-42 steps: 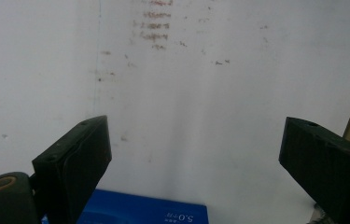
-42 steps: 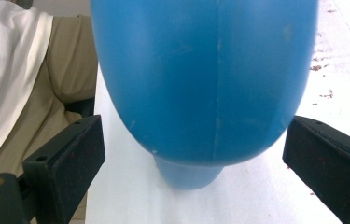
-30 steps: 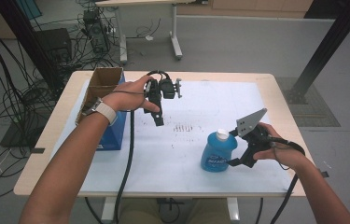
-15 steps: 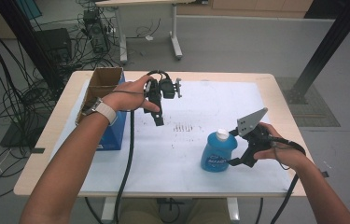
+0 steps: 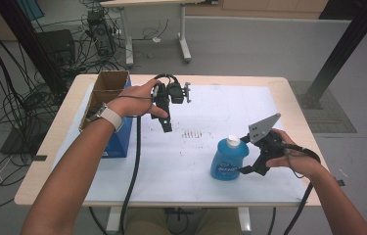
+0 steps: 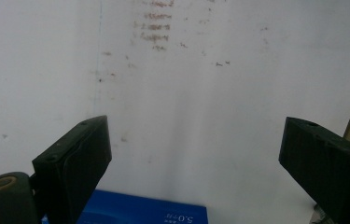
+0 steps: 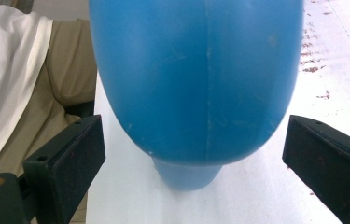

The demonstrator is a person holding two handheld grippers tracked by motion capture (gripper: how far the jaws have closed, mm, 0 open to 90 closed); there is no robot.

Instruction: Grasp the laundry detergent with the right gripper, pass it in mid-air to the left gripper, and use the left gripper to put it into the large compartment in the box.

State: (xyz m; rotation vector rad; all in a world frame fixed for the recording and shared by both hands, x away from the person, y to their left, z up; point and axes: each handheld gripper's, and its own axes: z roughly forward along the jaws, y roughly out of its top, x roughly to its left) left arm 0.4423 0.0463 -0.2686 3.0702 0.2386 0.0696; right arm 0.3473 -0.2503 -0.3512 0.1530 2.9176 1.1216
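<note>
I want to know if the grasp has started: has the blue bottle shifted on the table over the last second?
No. The blue bottle stands in the same spot below the brown marks on the white sheet, between the right gripper's open jaws.

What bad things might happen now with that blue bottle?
The blue plastic bottle with a pale cap stands upright between the right gripper's open jaws, which do not touch it. Closing off-centre might push it over on the white sheet covering the table. The bottle's side looks smooth and rounded, so it might slip from the jaws if lifted. The left gripper hangs open above the sheet, too far away to steady it.
</note>
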